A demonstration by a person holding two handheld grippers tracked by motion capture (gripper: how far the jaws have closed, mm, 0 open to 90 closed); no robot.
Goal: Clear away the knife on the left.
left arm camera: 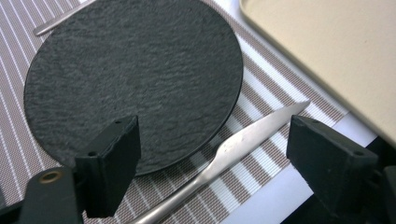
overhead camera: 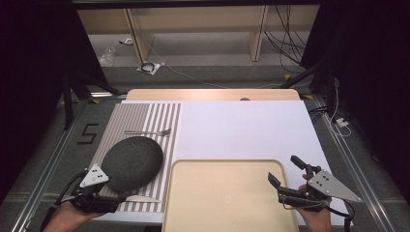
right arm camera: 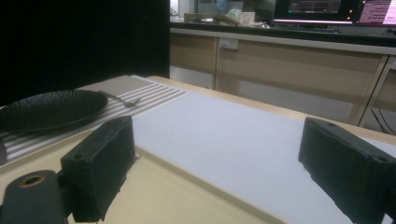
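- Jaws of my left gripper (left arm camera: pixel 212 163) stand wide apart with nothing between the pads, hanging low over the butter knife (left arm camera: pixel 224 156), which lies flat on the striped placemat (left arm camera: pixel 261 100), just beside the near edge of the dark slate plate (left arm camera: pixel 133 79).
- Risk one, as I judge it: the knife is thin and flat on the weave, so if I close from too high the pads may skate over the handle and flick it under the plate's rim.
- Risk two: one jaw sits over the plate edge; closing as it stands could catch the rim and drag or tip the plate instead.
- Risk three: the blade tip points toward the beige tray (left arm camera: pixel 327 51); a sideways nudge could send it off the mat.
- Right gripper (overhead camera: pixel 289 175) is open as well, empty, hovering over the tray's far right corner, well apart from the knife.
- Fork (overhead camera: pixel 147 132) lies beyond the plate, out of the way.
- Writing: a dark mark like a "5" (overhead camera: pixel 88 134) on the floor to the left; the screens in the right gripper view are too blurred to read.
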